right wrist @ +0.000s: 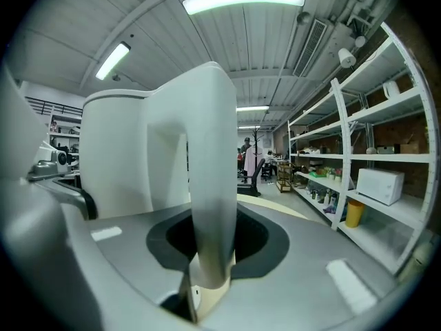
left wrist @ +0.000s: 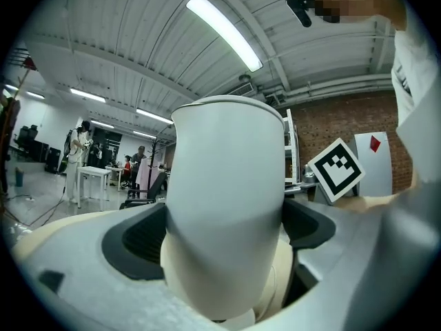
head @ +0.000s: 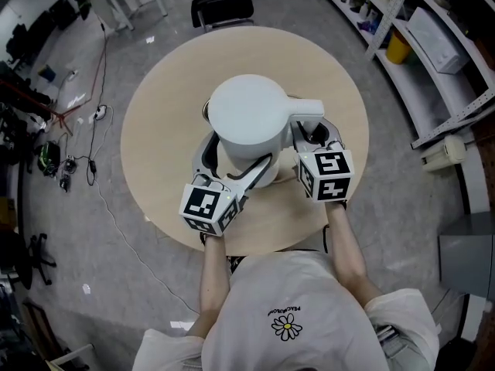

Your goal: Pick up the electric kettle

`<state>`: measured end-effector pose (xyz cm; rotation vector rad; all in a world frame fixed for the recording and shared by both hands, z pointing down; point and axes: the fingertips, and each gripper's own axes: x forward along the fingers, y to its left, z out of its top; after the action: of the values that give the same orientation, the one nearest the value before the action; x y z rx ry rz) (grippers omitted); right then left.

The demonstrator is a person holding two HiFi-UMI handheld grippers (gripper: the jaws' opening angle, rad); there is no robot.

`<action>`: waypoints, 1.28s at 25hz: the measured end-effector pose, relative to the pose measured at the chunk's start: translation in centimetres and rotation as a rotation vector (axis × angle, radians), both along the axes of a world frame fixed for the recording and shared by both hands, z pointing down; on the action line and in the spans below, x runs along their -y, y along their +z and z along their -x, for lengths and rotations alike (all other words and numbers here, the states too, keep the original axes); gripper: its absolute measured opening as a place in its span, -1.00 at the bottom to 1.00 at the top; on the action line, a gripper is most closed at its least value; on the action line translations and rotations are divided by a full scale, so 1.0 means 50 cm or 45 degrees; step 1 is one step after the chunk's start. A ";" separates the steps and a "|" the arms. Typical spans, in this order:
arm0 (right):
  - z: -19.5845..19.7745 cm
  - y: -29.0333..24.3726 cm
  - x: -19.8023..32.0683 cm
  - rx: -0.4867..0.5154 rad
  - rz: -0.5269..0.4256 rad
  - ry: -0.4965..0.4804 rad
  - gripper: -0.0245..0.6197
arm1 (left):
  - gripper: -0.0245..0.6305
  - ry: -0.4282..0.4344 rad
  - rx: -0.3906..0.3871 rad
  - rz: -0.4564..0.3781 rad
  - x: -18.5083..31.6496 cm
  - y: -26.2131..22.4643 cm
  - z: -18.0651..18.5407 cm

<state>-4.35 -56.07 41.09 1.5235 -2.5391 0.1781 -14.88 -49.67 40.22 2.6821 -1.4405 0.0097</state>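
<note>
The white electric kettle (head: 246, 122) hangs above the round table, held from both sides. My left gripper (head: 232, 162) is shut on the kettle's body (left wrist: 227, 198). Its dark pads (left wrist: 138, 240) press the lower part from either side. My right gripper (head: 313, 134) is shut on the kettle's handle (right wrist: 210, 178), which stands upright between its jaws. The body (right wrist: 117, 157) shows to the left behind the handle. The kettle's bottom is hidden in all views.
The round wooden table (head: 155, 137) lies under the kettle. A small dark round thing (head: 206, 110) peeks out at the kettle's left edge. A black chair (head: 223, 6) stands beyond the table. Shelves (head: 433, 45) line the right side. Cables (head: 93, 114) run over the floor at left.
</note>
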 end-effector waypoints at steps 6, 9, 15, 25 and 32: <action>0.000 -0.082 -0.020 0.033 -0.062 -0.009 -0.65 | 0.70 -0.005 -0.014 -0.047 -0.018 -0.078 0.000; -0.009 -0.096 -0.026 0.047 -0.072 -0.021 -0.65 | 0.70 -0.013 0.001 -0.066 -0.025 -0.094 -0.010; -0.009 -0.113 -0.031 0.050 -0.081 -0.015 -0.65 | 0.70 -0.016 -0.010 -0.063 -0.029 -0.107 -0.009; 0.010 -0.116 -0.028 0.050 -0.079 -0.021 -0.65 | 0.70 -0.018 -0.003 -0.075 -0.027 -0.113 0.009; 0.005 -0.134 -0.037 0.039 -0.110 -0.026 -0.65 | 0.70 -0.017 0.005 -0.086 -0.037 -0.125 0.004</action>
<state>-4.61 -54.23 34.40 1.5357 -2.6174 0.0909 -15.07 -47.85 33.98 2.7271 -1.4857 -0.0358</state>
